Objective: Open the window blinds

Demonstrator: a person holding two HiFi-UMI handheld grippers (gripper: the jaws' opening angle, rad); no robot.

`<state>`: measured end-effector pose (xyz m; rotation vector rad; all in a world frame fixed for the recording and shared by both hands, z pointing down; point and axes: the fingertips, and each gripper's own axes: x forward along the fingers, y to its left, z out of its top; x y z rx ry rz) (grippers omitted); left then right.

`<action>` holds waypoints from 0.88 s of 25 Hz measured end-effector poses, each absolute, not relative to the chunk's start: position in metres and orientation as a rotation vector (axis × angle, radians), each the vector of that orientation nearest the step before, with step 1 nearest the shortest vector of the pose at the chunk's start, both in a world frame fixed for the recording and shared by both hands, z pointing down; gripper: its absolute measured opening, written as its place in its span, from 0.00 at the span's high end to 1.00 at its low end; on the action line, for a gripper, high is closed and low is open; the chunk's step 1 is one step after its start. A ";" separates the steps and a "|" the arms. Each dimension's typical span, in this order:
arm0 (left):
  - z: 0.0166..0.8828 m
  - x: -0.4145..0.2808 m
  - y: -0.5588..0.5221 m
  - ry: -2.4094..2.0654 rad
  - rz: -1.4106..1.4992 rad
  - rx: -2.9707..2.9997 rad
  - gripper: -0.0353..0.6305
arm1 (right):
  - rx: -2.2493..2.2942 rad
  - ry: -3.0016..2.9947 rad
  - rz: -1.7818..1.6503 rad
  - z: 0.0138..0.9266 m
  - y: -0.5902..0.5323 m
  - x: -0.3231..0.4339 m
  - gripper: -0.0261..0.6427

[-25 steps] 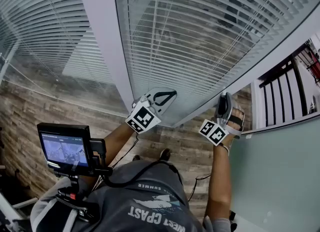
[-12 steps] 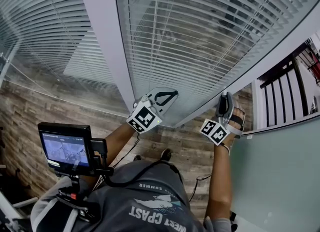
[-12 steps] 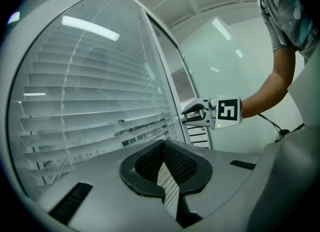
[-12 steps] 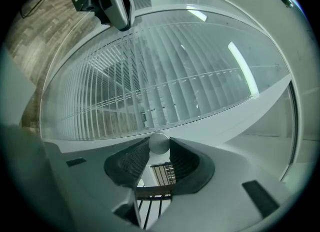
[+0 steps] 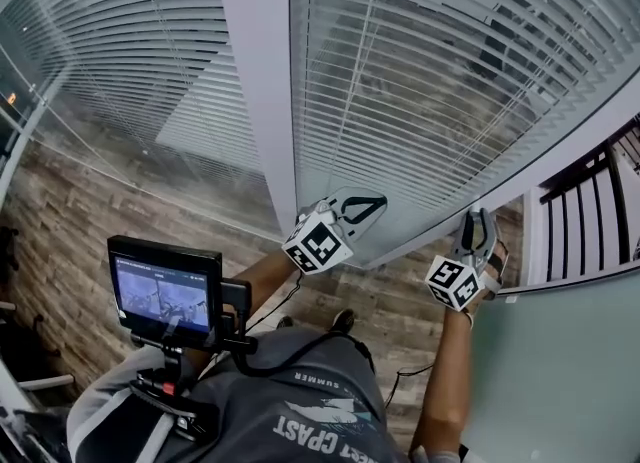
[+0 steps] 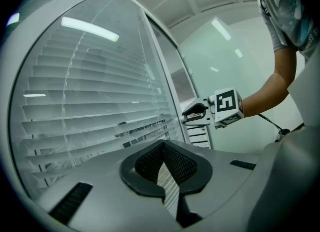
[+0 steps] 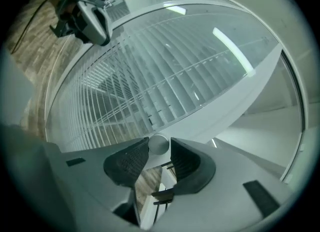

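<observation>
White slatted blinds [image 5: 430,71] hang behind a glass pane, their slats partly tilted. In the right gripper view a small round white knob [image 7: 159,144] sits at the pane's frame, and my right gripper [image 7: 159,149] is shut on it, with a dark pad against each side. In the head view that gripper [image 5: 478,219] reaches the frame's right end, which hides the knob. My left gripper [image 5: 362,206] rests near the bottom of the blinds, its jaws together and empty. The left gripper view shows the blinds [image 6: 95,105] and the right gripper [image 6: 192,114].
A wide white post [image 5: 262,81] separates this pane from another set of blinds [image 5: 130,51] at the left. A small monitor [image 5: 165,291] rides on the person's chest rig. Dark rails [image 5: 590,211] and a pale green wall [image 5: 560,371] stand to the right, above wood-look flooring [image 5: 60,221].
The head view has shifted, so the blinds and both grippers sit further right in the picture. The right gripper's marker cube has rolled a little about its axis. Neither hand has moved.
</observation>
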<state>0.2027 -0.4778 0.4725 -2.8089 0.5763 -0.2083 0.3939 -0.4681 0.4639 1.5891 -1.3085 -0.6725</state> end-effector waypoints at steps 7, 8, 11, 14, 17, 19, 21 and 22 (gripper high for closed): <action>0.464 0.204 -0.479 0.578 -0.180 -2.800 0.94 | 1.761 -1.483 -0.564 0.437 -0.450 0.384 0.78; 0.463 0.203 -0.479 0.576 -0.174 -2.798 0.94 | 1.790 -1.531 -0.544 0.433 -0.449 0.380 0.78; 0.463 0.204 -0.477 0.565 -0.170 -2.802 0.94 | 1.861 -1.684 -0.484 0.418 -0.445 0.369 0.78; 0.456 0.211 -0.477 0.563 -0.169 -2.803 0.94 | 1.882 -1.812 -0.463 0.396 -0.444 0.363 0.78; 0.447 0.216 -0.478 0.560 -0.152 -2.797 0.94 | 1.865 -1.942 -0.457 0.384 -0.446 0.352 0.78; 0.442 0.219 -0.479 0.556 -0.141 -2.793 0.94 | 1.836 -2.015 -0.460 0.379 -0.449 0.344 0.78; 0.435 0.222 -0.479 0.553 -0.131 -2.792 0.94 | 1.812 -2.087 -0.441 0.374 -0.450 0.337 0.78; 0.432 0.223 -0.477 0.550 -0.125 -2.792 0.94 | 1.805 -2.116 -0.425 0.373 -0.448 0.334 0.78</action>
